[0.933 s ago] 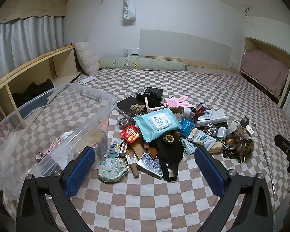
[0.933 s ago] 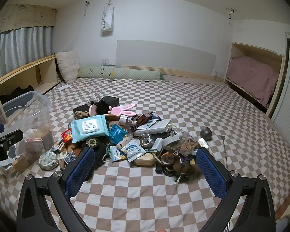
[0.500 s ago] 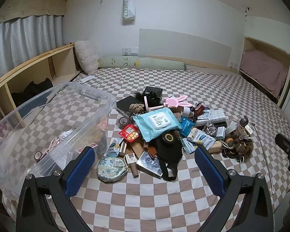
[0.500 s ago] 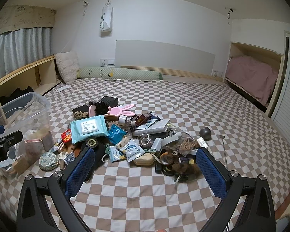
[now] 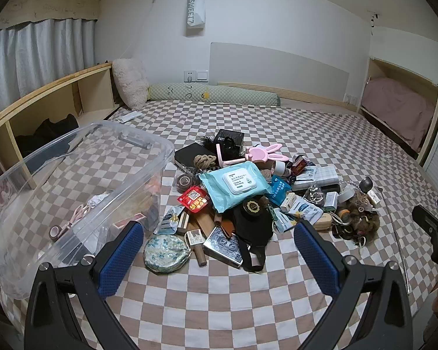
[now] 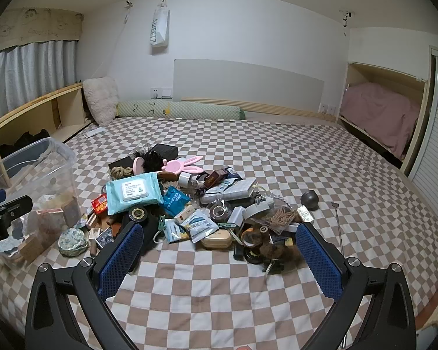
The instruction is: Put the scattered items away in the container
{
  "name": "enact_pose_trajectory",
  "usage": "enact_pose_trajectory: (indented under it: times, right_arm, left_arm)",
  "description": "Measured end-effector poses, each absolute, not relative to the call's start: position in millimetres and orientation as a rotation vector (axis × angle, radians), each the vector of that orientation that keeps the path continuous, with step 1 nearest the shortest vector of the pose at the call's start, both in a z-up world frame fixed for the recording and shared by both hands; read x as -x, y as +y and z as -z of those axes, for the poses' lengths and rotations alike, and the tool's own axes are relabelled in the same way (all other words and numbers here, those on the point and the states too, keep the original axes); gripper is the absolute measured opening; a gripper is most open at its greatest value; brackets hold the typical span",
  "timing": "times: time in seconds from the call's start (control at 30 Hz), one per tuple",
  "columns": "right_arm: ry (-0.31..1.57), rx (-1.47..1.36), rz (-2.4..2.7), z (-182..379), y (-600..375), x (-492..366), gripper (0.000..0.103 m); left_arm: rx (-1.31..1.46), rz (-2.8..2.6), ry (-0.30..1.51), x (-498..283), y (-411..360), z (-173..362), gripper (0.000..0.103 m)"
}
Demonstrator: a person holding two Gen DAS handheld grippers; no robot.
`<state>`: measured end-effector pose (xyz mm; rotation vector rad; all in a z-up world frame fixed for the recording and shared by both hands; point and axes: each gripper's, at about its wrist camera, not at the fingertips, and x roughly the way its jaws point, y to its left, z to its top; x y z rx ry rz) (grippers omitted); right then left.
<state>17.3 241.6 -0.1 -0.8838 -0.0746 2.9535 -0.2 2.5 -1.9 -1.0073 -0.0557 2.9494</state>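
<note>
A pile of small items lies on the checkered bed: a blue wet-wipes pack (image 5: 236, 183) (image 6: 135, 191), a pink bunny mirror (image 5: 262, 151), a round floral pouch (image 5: 166, 252), a black cap (image 5: 252, 224), a tan case (image 6: 217, 237). A clear plastic container (image 5: 73, 192) (image 6: 38, 186) stands left of the pile, holding a few things. My left gripper (image 5: 219, 258) is open and empty, hovering in front of the pile. My right gripper (image 6: 219, 255) is open and empty, in front of the pile's right part.
A wooden shelf (image 5: 43, 108) runs along the left wall. A fluffy pillow (image 5: 131, 86) and a green bolster (image 5: 213, 97) lie at the bed's head. A thin metal rod (image 6: 338, 230) and a dark ball (image 6: 311, 199) lie right of the pile.
Both grippers have drifted slightly; the scene has shifted a little in each view. Nothing was picked up or moved.
</note>
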Motion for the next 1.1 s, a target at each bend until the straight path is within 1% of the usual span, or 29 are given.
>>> enact_pose_trajectory:
  times: [1.1]
  right_arm:
    - [-0.062,0.912,-2.955,13,250,-14,0.103]
  left_arm:
    - [1.031,-2.945,-0.053,2,-5,7,0.103]
